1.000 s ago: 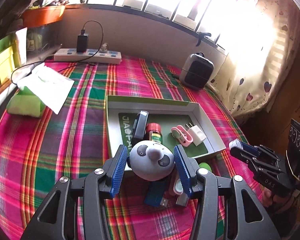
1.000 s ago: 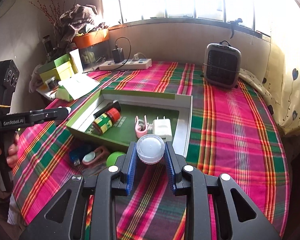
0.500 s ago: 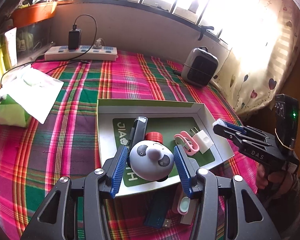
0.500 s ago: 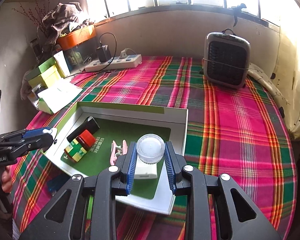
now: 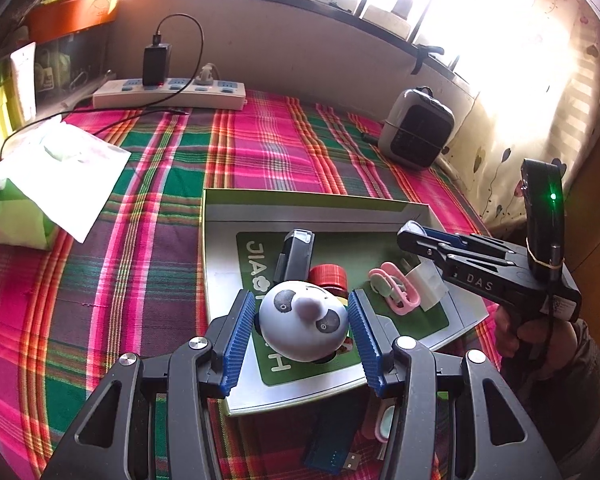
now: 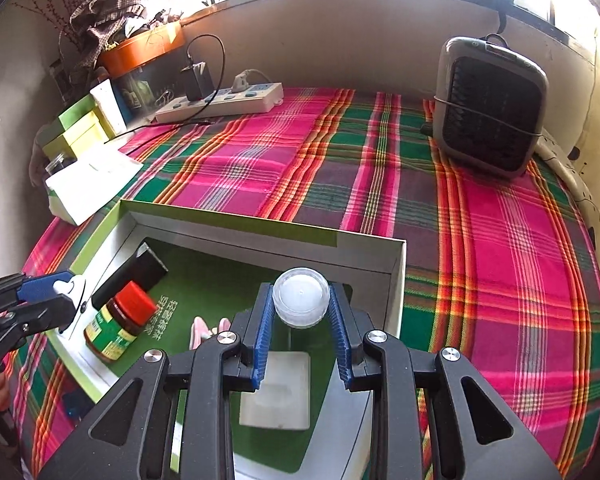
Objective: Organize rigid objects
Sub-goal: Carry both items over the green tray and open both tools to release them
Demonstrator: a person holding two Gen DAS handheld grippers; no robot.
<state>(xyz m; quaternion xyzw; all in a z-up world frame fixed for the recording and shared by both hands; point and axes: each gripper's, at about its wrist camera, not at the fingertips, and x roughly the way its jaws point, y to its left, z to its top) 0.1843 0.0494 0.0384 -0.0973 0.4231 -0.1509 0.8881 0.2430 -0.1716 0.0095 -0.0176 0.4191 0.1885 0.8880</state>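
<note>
My left gripper (image 5: 302, 322) is shut on a white panda-face toy (image 5: 303, 326), held over the near part of the shallow box (image 5: 320, 210). My right gripper (image 6: 300, 322) is shut on a small clear round jar (image 6: 301, 297), held over the box's right side (image 6: 398, 280). The right gripper also shows in the left wrist view (image 5: 410, 236). Inside the box lie a black device (image 5: 294, 254), a red-capped bottle (image 6: 120, 324), a pink clip (image 5: 394, 290) and a white plug (image 6: 276, 390).
A blue USB stick (image 5: 332, 446) and a pink-and-teal item (image 5: 382, 428) lie on the plaid cloth in front of the box. A small heater (image 6: 490, 108), a power strip (image 6: 220, 106), a tissue pack (image 5: 24, 208) and boxes (image 6: 76, 132) stand around the edges.
Both grippers have moved forward with their objects, from the near edge of the box to over its inside. The box fills more of both views.
</note>
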